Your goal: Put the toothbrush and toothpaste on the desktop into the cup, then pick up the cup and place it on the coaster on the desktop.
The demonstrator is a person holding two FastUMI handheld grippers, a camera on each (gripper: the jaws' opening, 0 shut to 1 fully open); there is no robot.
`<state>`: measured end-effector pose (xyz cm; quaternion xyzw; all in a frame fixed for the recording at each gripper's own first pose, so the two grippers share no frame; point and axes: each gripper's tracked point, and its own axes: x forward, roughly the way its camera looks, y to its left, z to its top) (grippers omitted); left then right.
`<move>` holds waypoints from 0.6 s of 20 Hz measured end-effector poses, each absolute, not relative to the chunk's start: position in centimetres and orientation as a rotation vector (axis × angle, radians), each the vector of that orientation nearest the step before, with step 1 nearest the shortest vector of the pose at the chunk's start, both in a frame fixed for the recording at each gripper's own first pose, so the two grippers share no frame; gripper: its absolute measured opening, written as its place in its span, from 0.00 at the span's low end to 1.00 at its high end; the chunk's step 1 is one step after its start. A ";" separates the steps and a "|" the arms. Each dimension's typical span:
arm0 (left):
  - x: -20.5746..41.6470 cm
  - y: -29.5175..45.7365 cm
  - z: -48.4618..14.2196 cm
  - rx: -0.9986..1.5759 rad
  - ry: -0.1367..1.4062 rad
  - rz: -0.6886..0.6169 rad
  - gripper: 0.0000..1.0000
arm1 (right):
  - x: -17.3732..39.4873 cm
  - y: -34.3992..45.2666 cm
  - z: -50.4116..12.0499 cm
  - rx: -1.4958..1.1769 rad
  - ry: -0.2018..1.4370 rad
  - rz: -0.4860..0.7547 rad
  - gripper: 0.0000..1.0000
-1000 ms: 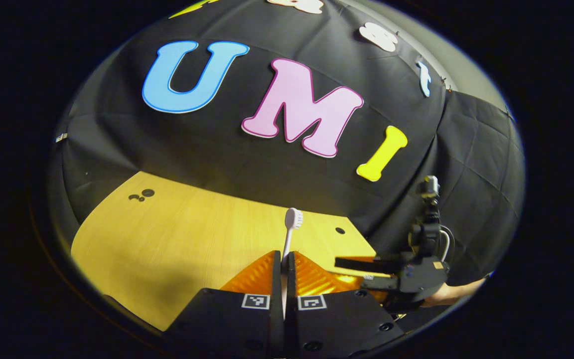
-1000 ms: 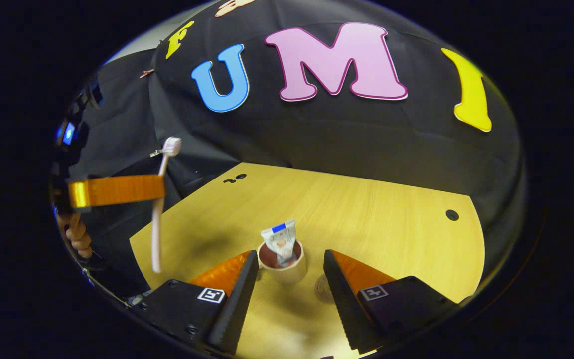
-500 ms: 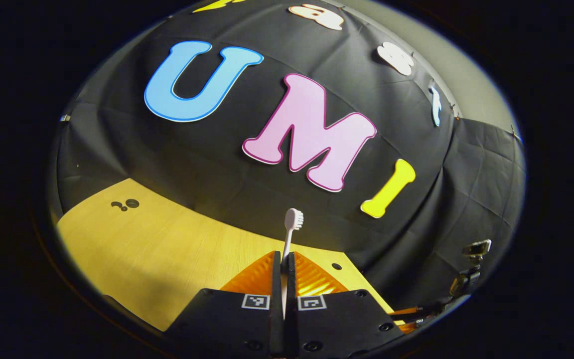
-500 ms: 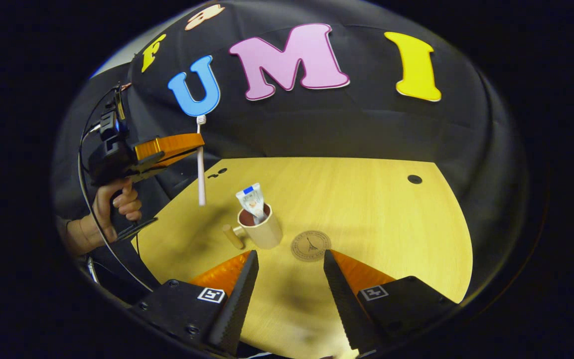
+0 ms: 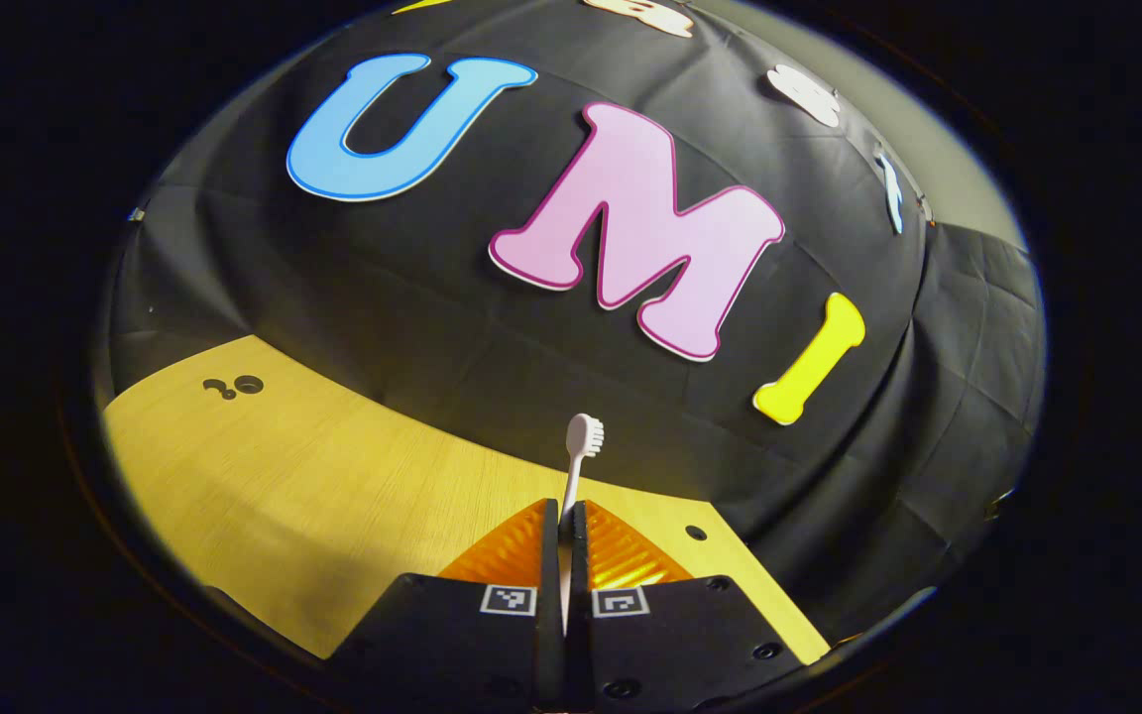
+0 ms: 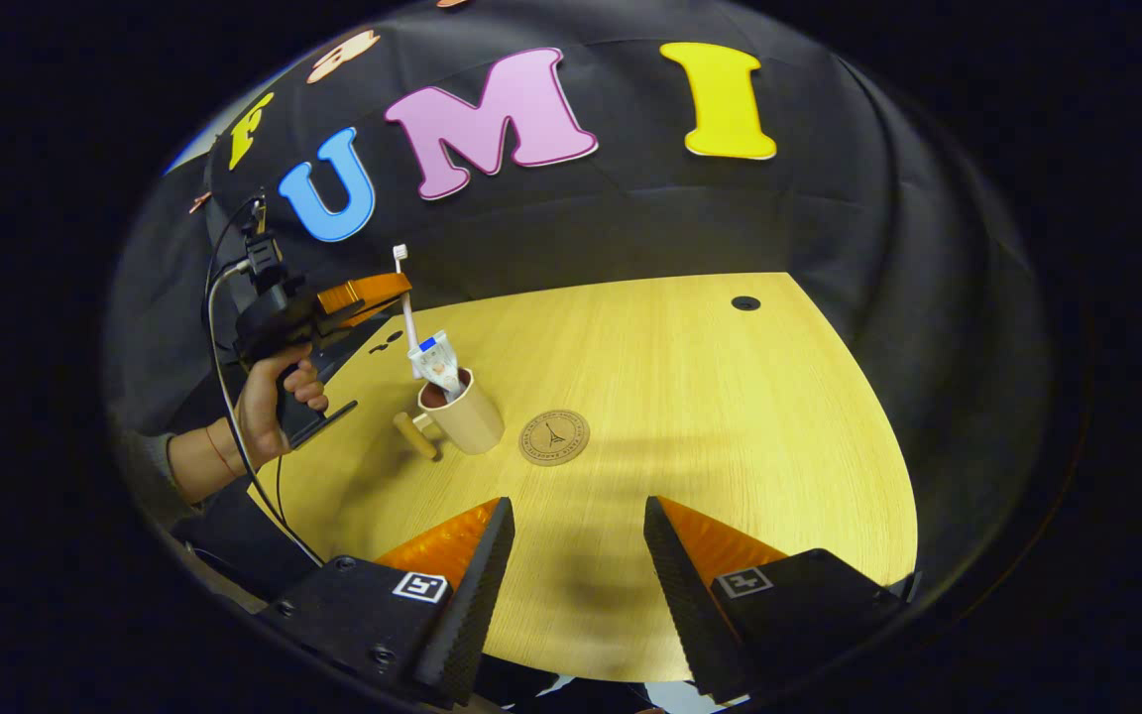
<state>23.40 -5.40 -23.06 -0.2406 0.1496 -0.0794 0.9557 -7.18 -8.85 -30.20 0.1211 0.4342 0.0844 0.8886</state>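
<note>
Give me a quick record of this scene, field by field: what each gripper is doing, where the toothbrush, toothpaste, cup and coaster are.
left gripper: shut on the toothbrush, held upright, bristles up
right gripper: open, holding nothing, above the desktop
toothpaste: standing in the cup
cup: on the desktop, beside the coaster, not on it
coaster: bare
toothbrush position: above the cup, not yet inside as far as I can tell
</note>
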 end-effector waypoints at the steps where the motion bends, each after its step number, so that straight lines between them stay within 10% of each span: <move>1: 23.5 -5.6 -23.7 -0.473 0.311 -0.157 0.06 | -7.3 -9.2 -30.1 0.257 0.901 0.163 0.82; 12: 22.1 -6.2 -29.1 -0.448 0.415 -0.168 0.06 | -7.8 -10.0 -30.5 0.282 0.912 0.130 0.82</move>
